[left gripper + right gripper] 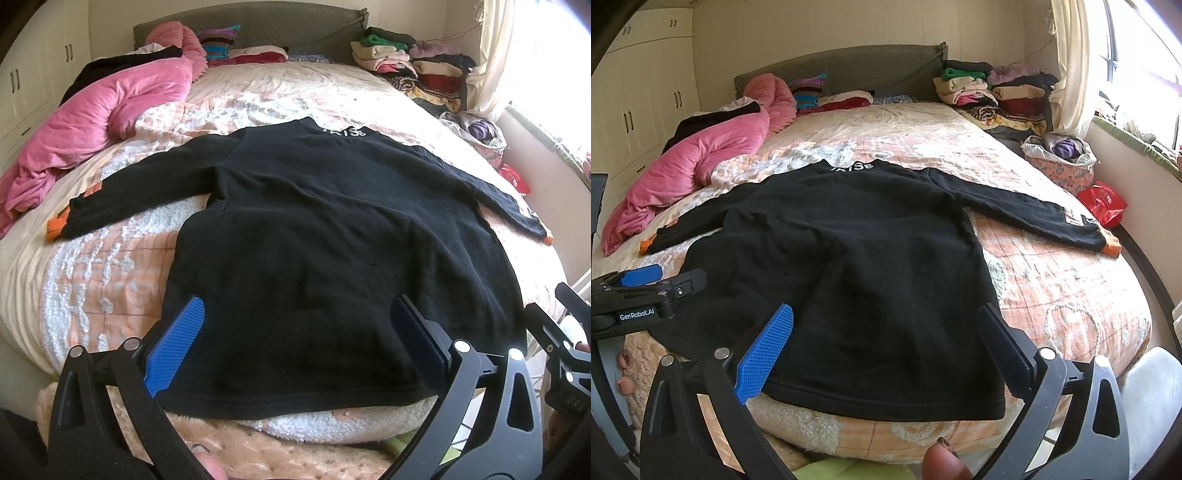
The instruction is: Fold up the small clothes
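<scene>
A small black long-sleeved sweatshirt [325, 236] [849, 258] lies flat on the bed, back up, collar with white lettering at the far end, both sleeves spread out with orange cuffs [55, 227] [1110, 247]. My left gripper [295, 314] hovers open over the hem's left half, its blue pad [175, 345] beside the lower left corner. Over the hem's middle and right part my right gripper [884, 321] is open too, holding nothing. The left gripper [650, 284] also shows at the left edge of the right wrist view.
A pink quilt [96, 125] is bunched along the bed's left side. Stacks of folded clothes [993, 92] sit at the far right by the headboard. A basket of garments [1060, 158] and a red bag [1102, 203] are at the right edge. White wardrobes [639, 103] stand left.
</scene>
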A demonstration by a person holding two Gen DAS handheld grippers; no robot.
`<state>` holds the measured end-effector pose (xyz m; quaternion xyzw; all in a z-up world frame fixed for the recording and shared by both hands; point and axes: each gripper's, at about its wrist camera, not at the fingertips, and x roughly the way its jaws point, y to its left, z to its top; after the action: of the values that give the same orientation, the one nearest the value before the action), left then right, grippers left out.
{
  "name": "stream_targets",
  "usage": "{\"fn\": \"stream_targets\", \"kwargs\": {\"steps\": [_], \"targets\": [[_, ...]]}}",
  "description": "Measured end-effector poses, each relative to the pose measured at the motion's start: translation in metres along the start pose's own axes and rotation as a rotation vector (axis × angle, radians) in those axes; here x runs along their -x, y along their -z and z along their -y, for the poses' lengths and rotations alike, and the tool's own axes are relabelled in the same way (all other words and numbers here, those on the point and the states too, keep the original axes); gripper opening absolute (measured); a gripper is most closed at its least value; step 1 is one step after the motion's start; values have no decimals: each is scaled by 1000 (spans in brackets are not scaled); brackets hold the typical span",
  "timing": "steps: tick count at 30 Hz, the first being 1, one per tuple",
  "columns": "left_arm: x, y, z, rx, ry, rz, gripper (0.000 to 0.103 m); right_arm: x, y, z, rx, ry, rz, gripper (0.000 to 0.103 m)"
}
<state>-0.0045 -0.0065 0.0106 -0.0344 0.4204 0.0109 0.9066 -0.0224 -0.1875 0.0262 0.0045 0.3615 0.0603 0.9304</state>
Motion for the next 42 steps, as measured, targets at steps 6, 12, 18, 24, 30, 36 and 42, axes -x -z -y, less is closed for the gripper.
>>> {"fn": "stream_targets", "kwargs": {"steps": [6,12,18,24,30,36,42], "targets": [[0,-1,0,-1,0,2,95,1,-2,-2,5,-2,1,99],[1,-1,0,-1,-1,2,95,-1,-3,-4,9,-6,0,99],[0,-3,0,-6,-2,-1,95,-1,-3,-4,7,-7,0,99],[-7,-3,-4,-12,3,-1,95,-5,-2,-5,4,-13,-6,99],[-10,-2,-4,-22,-3,3,95,-11,-3,-8,1,-23,-14,99],[-13,-6,-7,-25,-2,7,95,-15,-4,-10,7,-31,-18,99],[-16,-16,-11,-14,-6,10,95,-24,-10,-8,-19,-51,-28,99]]}}
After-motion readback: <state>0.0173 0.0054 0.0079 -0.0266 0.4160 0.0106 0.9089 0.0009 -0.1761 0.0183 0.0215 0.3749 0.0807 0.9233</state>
